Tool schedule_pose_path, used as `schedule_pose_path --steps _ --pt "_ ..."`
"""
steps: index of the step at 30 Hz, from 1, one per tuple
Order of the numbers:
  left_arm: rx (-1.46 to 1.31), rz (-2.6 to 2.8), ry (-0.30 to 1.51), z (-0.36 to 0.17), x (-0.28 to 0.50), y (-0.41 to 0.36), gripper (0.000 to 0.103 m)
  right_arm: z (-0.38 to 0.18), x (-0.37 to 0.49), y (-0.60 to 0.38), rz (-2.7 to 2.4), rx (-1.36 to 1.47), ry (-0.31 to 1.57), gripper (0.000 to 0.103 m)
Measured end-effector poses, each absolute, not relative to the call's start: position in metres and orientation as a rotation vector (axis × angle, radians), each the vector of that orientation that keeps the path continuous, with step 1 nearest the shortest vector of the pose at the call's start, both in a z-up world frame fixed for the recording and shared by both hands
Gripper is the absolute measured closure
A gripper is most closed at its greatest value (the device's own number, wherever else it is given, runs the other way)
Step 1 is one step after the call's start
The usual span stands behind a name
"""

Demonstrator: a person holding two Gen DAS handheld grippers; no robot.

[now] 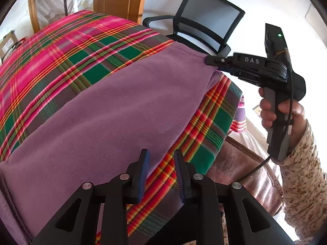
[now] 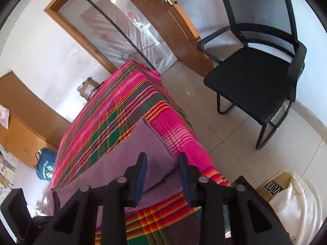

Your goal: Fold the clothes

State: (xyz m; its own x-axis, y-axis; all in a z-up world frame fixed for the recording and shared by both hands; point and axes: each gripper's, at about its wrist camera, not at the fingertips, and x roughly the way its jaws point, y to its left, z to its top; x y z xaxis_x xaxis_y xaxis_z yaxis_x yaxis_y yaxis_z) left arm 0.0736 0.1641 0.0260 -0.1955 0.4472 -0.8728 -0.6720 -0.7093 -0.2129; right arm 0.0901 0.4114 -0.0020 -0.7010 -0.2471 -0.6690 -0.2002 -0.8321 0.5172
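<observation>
A purple cloth (image 1: pixel 112 106) lies spread flat on the table, over a pink, green and red plaid cover (image 1: pixel 61 47). My left gripper (image 1: pixel 161 152) stands open over the cloth's near right edge, with only the edge and the plaid showing in the gap. My right gripper (image 1: pixel 210 60), held by a hand (image 1: pixel 269 112), reaches in from the right to the cloth's far corner. In the right wrist view my right gripper (image 2: pixel 162 156) is open just above the purple cloth (image 2: pixel 143 134), whose doubled corner lies between the pads without being pinched.
A black mesh office chair (image 2: pixel 255 77) stands on the tiled floor past the table's right side. Behind it is a wooden door (image 2: pixel 173 20). A cardboard box with white fabric (image 2: pixel 286 194) sits low at the right. A blue bag (image 2: pixel 44 167) hangs at the left.
</observation>
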Motion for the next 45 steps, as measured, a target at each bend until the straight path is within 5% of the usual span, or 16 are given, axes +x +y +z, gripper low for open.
schedule_pose_path --steps 19,23,25,45 --pt "-1.356 2.04 0.127 0.029 0.063 0.13 0.074 0.075 0.037 0.296 -2.485 0.957 -0.587 0.095" --pt "-1.36 2.069 0.073 0.032 0.058 0.116 0.074 0.078 0.025 0.251 -2.273 0.971 -0.53 0.091" --pt "-1.367 2.086 0.058 0.033 0.056 0.11 0.074 0.077 0.023 0.245 -2.248 0.997 -0.524 0.078" --pt "-1.295 2.046 0.267 0.021 0.079 0.143 0.074 0.015 0.08 0.395 -2.787 1.395 -0.531 0.072"
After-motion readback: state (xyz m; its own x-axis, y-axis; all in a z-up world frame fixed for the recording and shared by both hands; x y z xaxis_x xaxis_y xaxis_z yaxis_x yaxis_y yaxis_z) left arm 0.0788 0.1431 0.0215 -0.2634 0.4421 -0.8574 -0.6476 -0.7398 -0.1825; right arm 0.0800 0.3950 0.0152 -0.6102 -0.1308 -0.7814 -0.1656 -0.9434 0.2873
